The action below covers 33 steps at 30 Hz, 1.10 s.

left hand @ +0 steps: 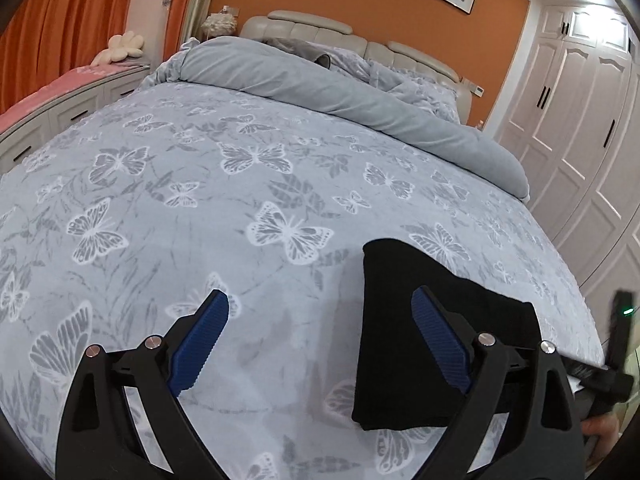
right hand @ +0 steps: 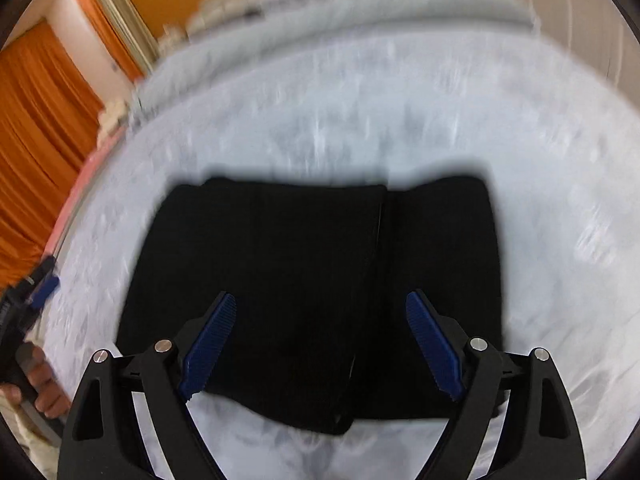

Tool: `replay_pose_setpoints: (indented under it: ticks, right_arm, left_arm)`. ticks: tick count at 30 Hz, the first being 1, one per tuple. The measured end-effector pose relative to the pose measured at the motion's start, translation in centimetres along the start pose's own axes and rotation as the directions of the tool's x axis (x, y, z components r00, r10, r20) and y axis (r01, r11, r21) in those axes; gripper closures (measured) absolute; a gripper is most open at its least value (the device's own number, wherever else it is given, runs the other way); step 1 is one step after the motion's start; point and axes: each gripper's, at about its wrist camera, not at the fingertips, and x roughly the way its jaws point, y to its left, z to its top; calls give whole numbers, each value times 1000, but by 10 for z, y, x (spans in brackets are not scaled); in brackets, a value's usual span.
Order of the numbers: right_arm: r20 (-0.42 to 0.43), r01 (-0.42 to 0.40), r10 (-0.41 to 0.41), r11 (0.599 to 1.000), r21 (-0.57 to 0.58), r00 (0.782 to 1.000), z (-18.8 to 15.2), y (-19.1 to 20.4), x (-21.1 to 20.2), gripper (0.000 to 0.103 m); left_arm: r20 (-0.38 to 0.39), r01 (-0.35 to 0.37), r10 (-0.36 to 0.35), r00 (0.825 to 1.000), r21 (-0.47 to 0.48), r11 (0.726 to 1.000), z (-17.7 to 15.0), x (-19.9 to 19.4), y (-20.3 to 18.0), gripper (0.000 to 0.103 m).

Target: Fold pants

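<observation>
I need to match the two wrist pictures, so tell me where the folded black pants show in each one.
Left wrist view: the black pants lie low and right of centre on the butterfly bedspread, partly behind the left claw.
Right wrist view: the pants fill the centre, beyond the open right claw; the picture is blurred.
Shared landmark: the orange curtain, upper left in both.

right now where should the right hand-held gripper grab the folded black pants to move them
Grip the near edge of the folded black fabric pants, at the thick layered corner closest to the open right hand-held gripper. Come in low from the near side: the stack lies flat on the butterfly-print bedspread.
</observation>
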Motion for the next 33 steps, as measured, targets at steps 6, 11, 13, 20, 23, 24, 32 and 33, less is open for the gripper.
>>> replay_pose_setpoints:
  ticks: [6, 11, 13, 20, 23, 24, 32, 33]
  right_arm:
    - [65, 22, -20, 999, -36, 998, -3, 16, 16, 89]
    - [233, -60, 81, 993, -97, 969, 30, 28, -55, 89]
    - [277, -8, 37, 995, -104, 960, 31, 13, -79, 89]
    - [50, 58, -60, 998, 40, 997, 10, -68, -22, 66]
    - [161, 69, -79, 995, 66, 984, 7, -68, -58, 17]
    - [181, 76, -87, 995, 69, 980, 4, -70, -64, 17]
    - [-74, -44, 58, 984, 174, 996, -18, -98, -7, 14]
    - [-50, -67, 79, 978, 198, 996, -20, -102, -4, 20]
  left_arm:
    - [-22, 9, -9, 1000, 19, 1000, -10, 5, -13, 12]
    - [-35, 38, -37, 999, 23, 999, -14, 8, -23, 12]
    - [-36, 53, -51, 998, 41, 998, -16, 7, -27, 12]
    - [-199, 131, -128, 972, 3, 991, -32, 43, -39, 9]
    - [-225, 156, -157, 962, -22, 987, -38, 52, -42, 8]
    - [-246, 176, -177, 953, -25, 984, -41, 56, -46, 8]
    - [-389, 230, -267, 882, -141, 963, -69, 112, -57, 5]
    - [-373, 233, -268, 888, -136, 963, -69, 114, -58, 5]
